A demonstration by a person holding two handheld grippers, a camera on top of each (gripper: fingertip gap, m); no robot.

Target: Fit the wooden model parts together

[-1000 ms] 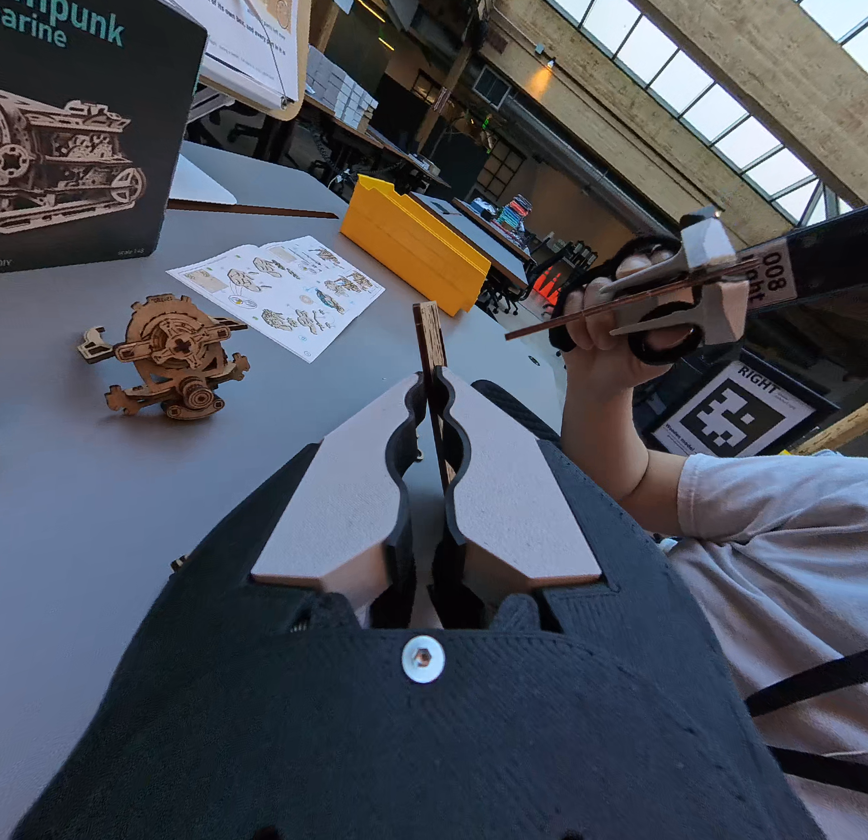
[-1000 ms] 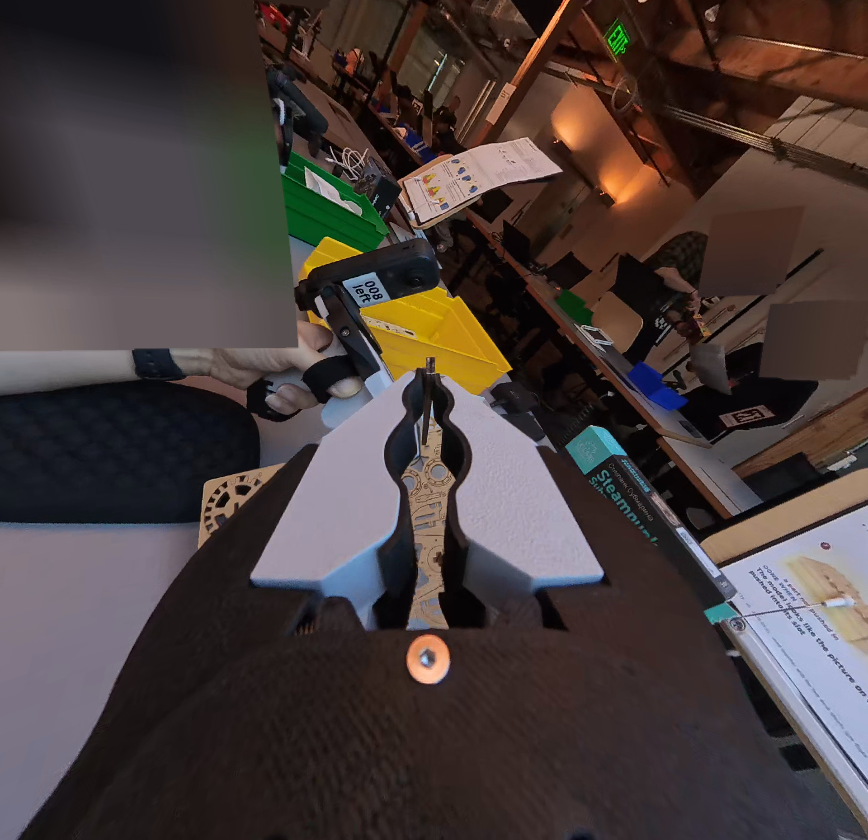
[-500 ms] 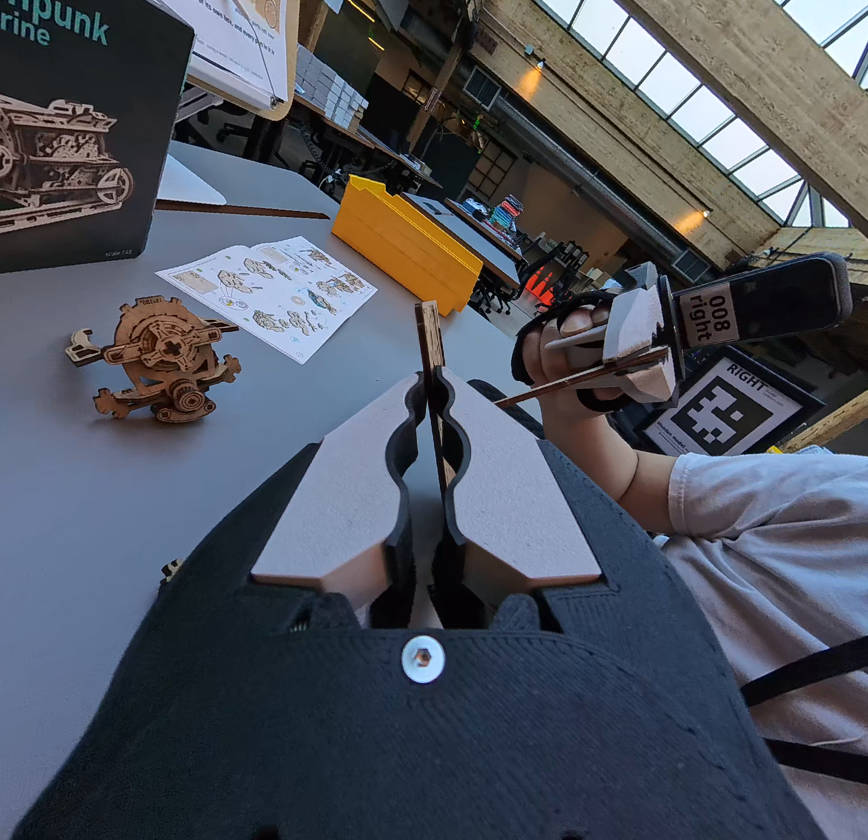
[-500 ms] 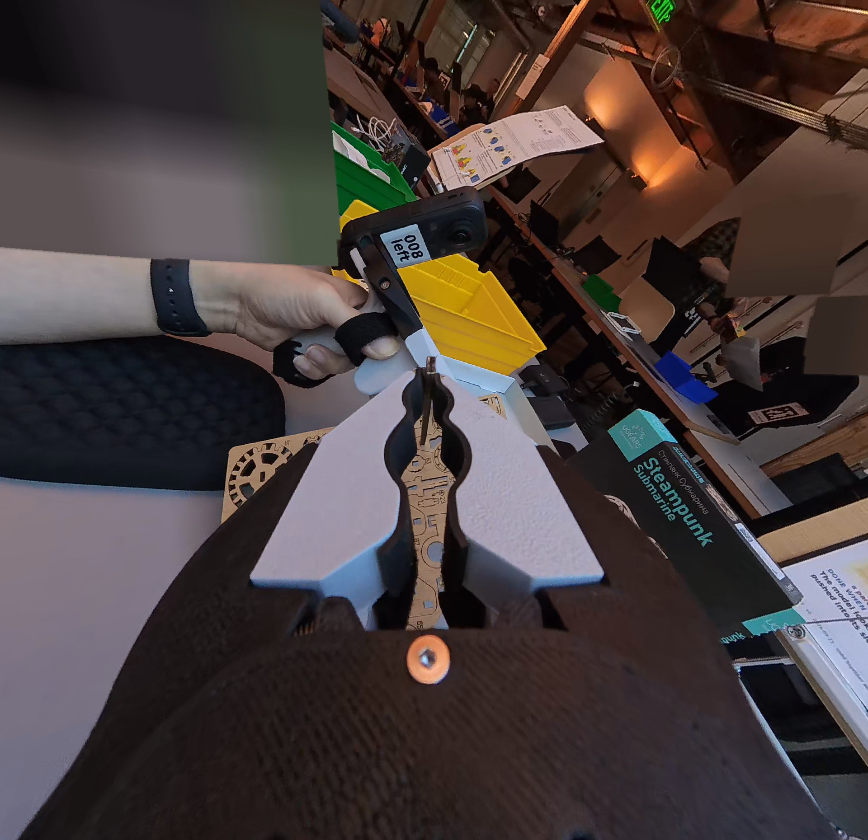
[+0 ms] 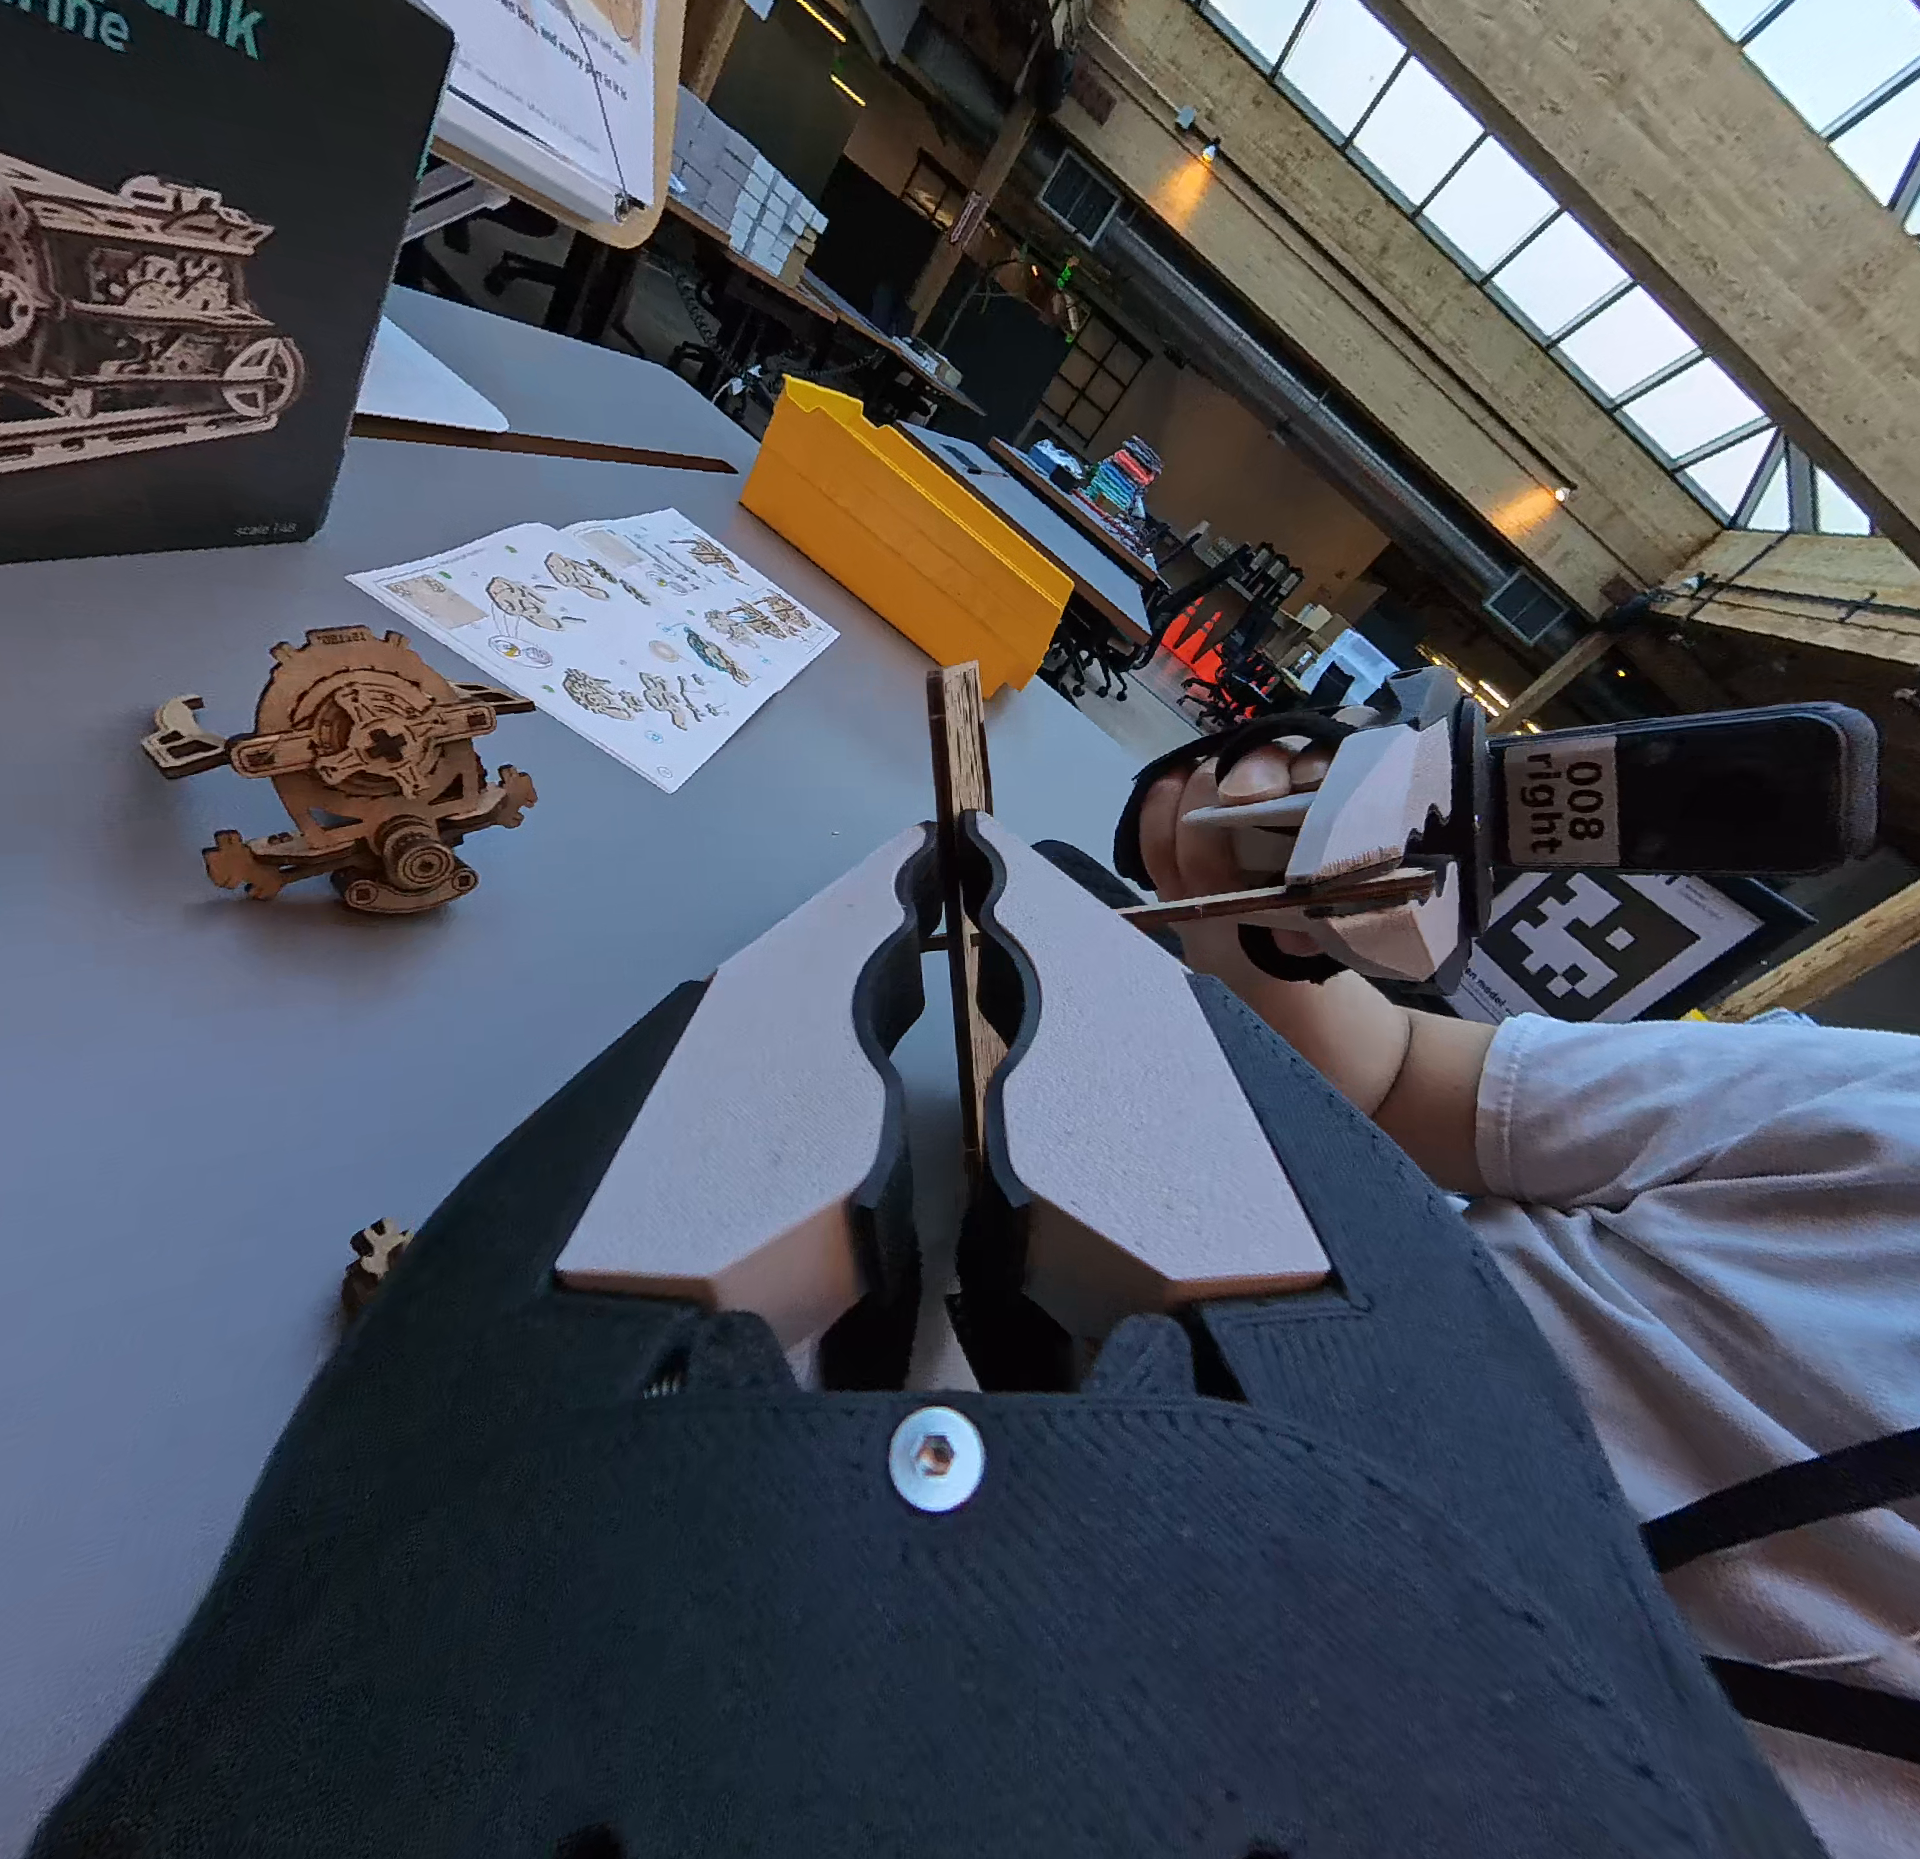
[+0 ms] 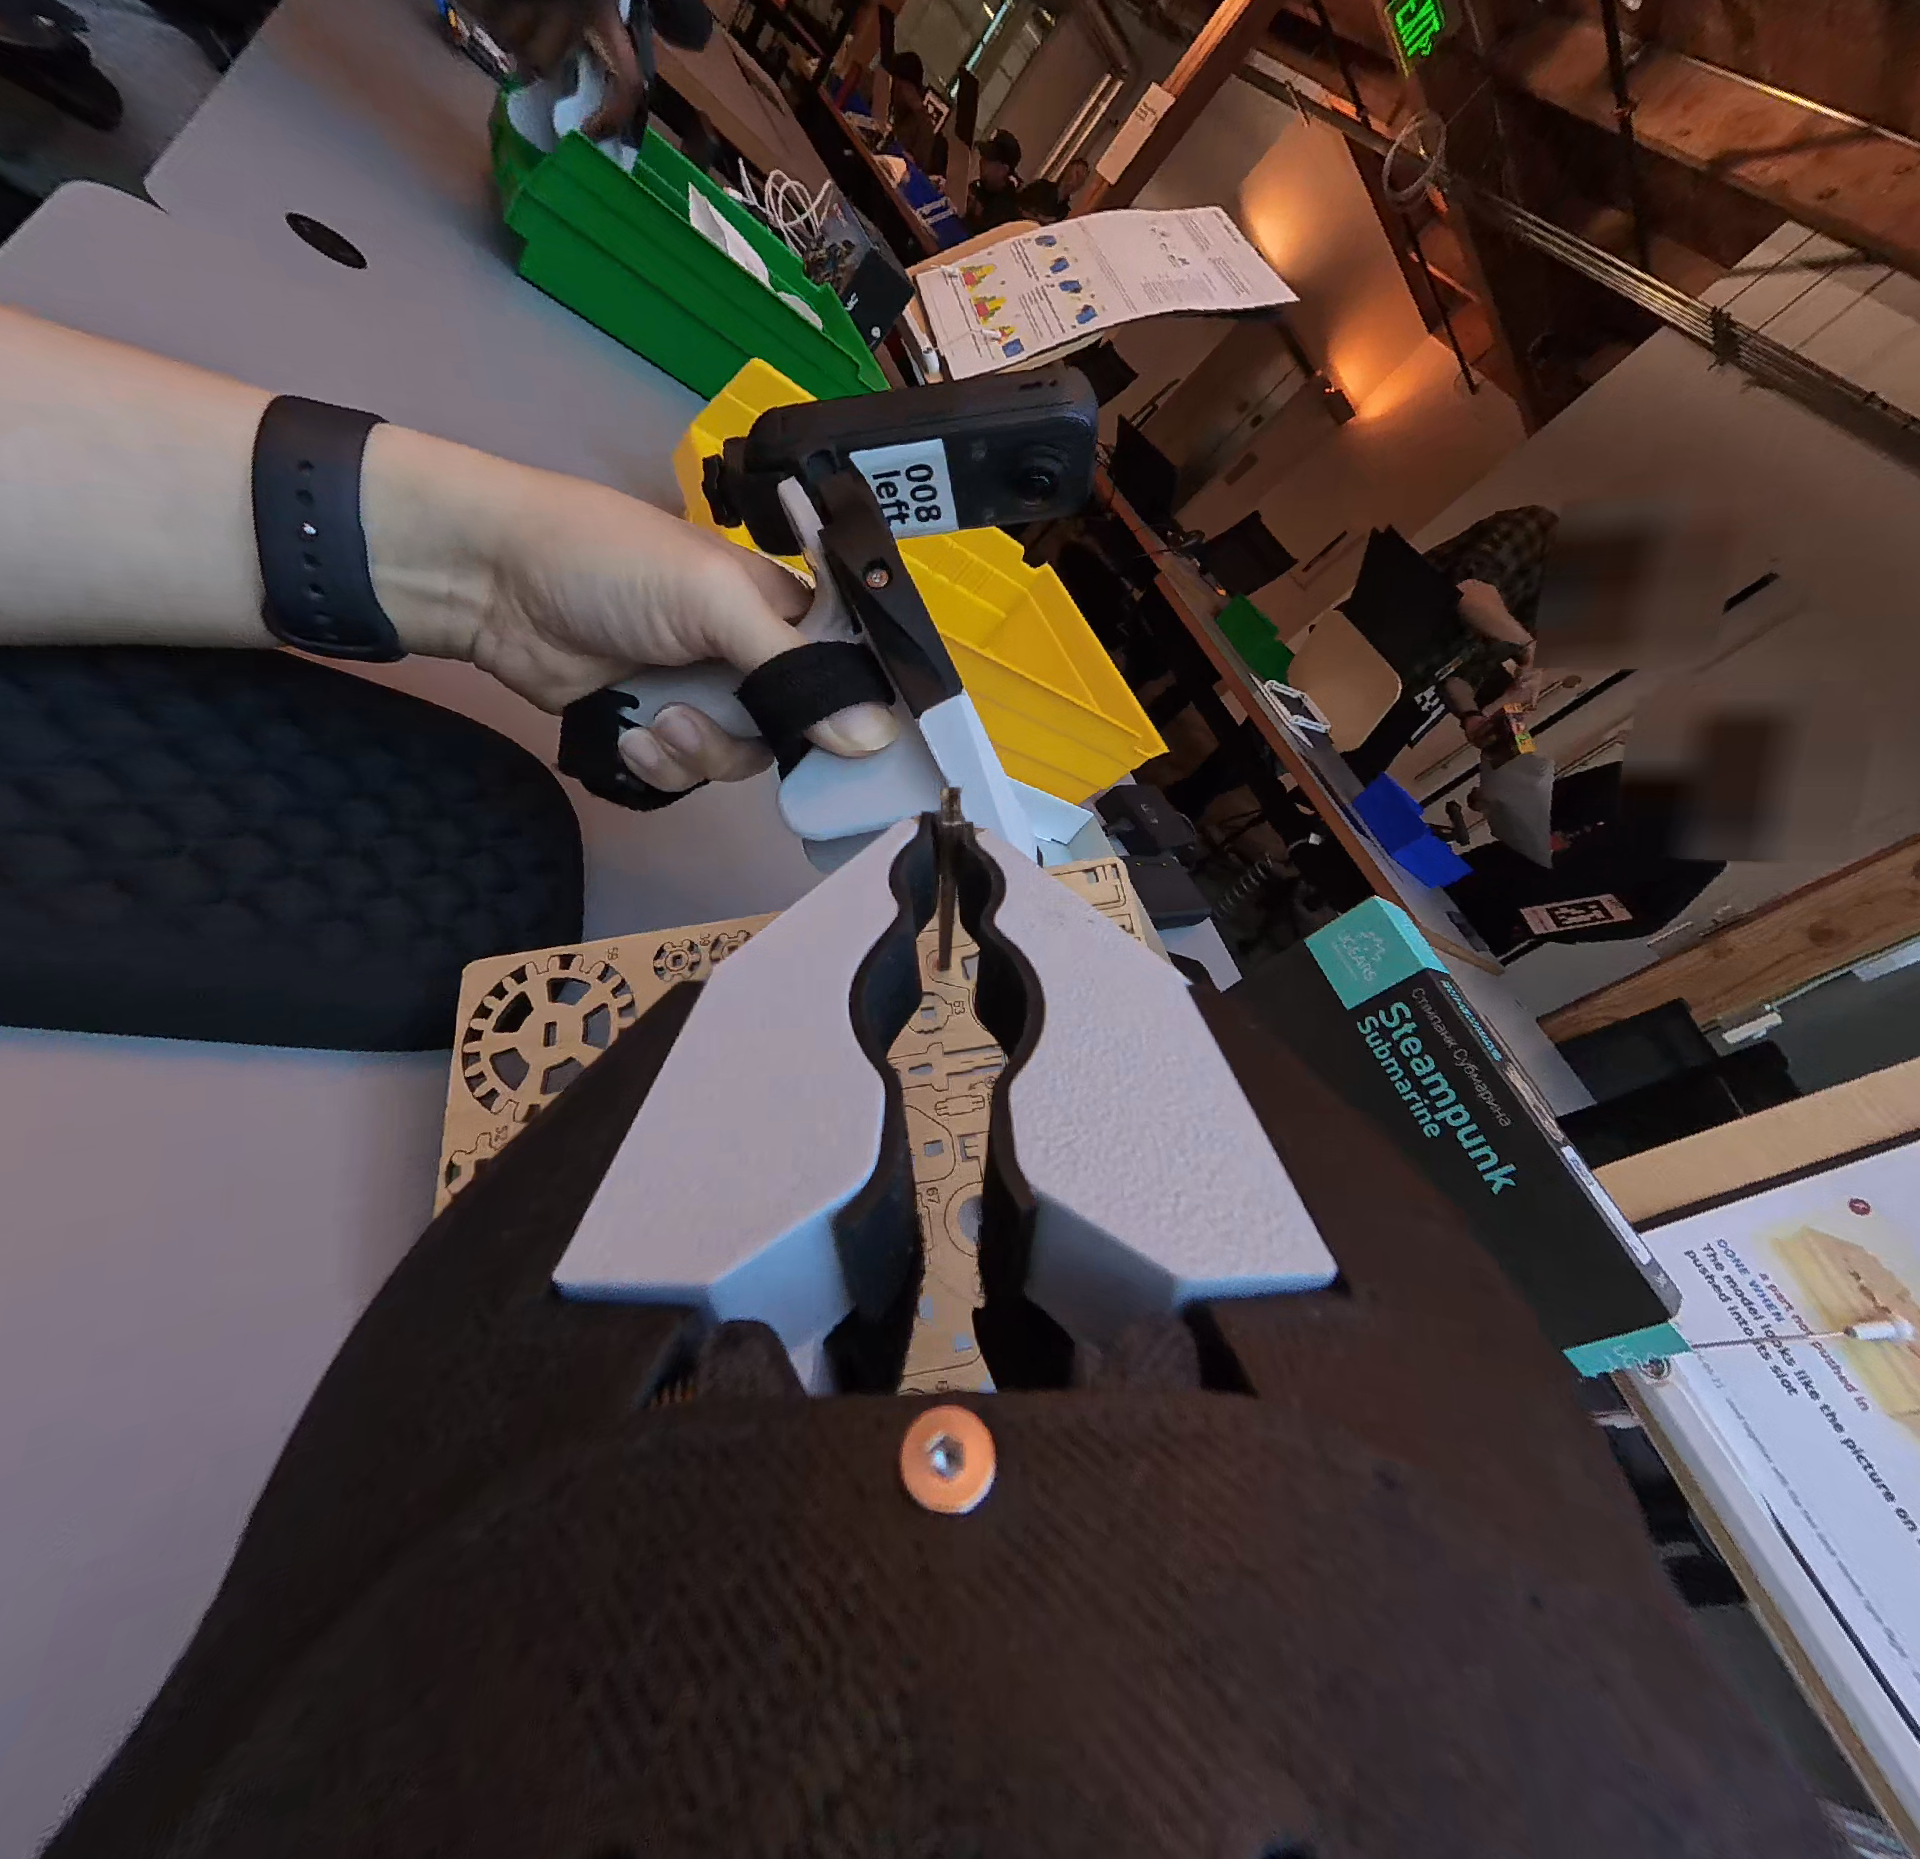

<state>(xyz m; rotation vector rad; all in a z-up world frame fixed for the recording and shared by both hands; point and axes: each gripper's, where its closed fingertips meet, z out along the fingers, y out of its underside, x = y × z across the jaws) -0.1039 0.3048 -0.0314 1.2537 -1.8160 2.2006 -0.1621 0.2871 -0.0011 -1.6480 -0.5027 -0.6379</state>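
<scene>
My left gripper [image 5: 954, 835] is shut on a thin wooden part [image 5: 958, 744] that stands on edge and sticks up past the fingertips. My right gripper [image 6: 948, 841] is shut on a thin flat wooden part [image 6: 948, 879], seen edge-on. In the left wrist view the right gripper [image 5: 1377, 890] is to the right, and its flat part [image 5: 1247, 900] points left with its tip close to my right finger. A part-built wooden model [image 5: 348, 770] stands on the grey table [image 5: 208, 1030] at the left. A laser-cut wooden part sheet [image 6: 551, 1020] lies under the right gripper.
A black kit box [image 5: 156, 251] stands at the far left, with an open instruction sheet [image 5: 603, 625] and a yellow bin [image 5: 904, 547] behind. A small loose wooden gear [image 5: 374, 1250] lies by my left gripper's body. The right wrist view shows green bins [image 6: 665, 251] and an instruction board [image 6: 1818, 1342].
The right gripper has come down and closer to my left gripper, and its flat part now points nearly level at it. The left gripper has barely moved.
</scene>
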